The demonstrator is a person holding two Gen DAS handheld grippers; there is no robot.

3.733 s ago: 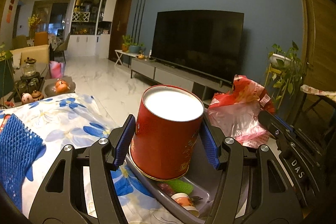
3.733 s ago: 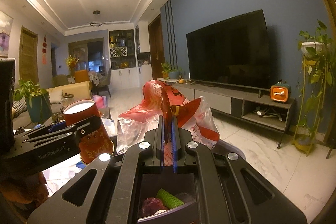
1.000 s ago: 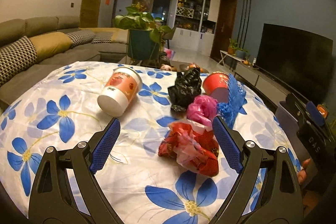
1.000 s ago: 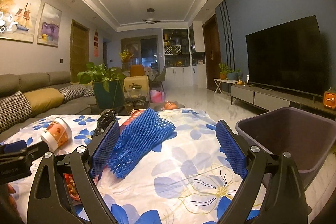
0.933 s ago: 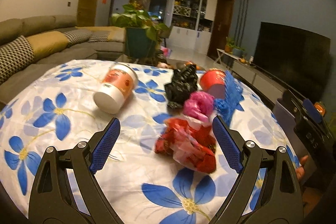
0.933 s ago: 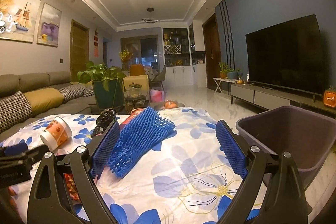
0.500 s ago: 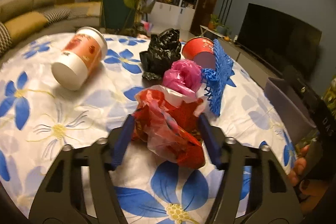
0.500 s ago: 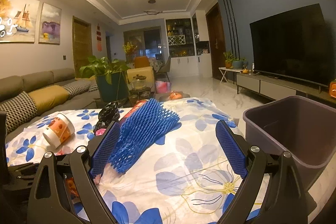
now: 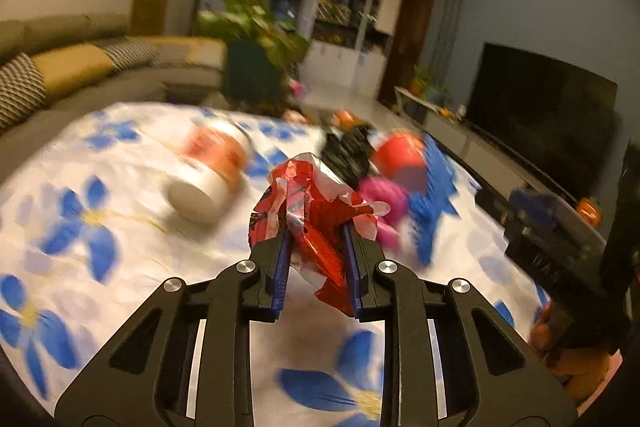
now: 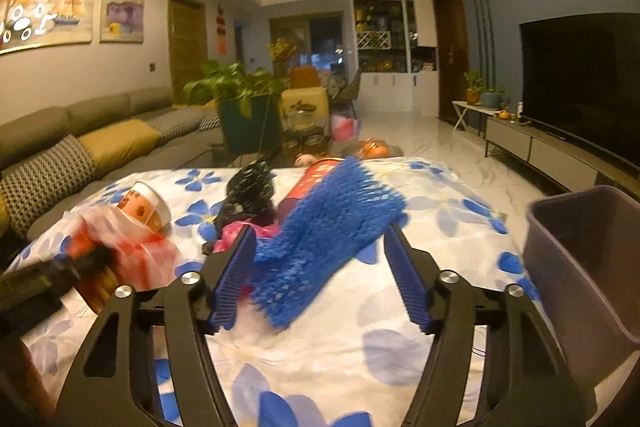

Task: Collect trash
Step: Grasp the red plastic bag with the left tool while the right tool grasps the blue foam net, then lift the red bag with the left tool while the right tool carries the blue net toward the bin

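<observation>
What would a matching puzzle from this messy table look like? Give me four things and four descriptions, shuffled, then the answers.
Things:
1. red plastic bag
2. blue foam net
3. paper cup
4. grey bin

Descriptions:
A. lying on its side on the flowered cloth
B. standing past the table's right edge
C. pinched between the left gripper pads
D. between the closing right gripper jaws, not yet pinched

Pairs: 1-C, 2-D, 3-A, 4-B

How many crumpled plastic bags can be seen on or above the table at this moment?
3: a red bag between the closing jaws of the left gripper, a black bag and a pink bag lying mid-table. Others may be hidden.
</observation>
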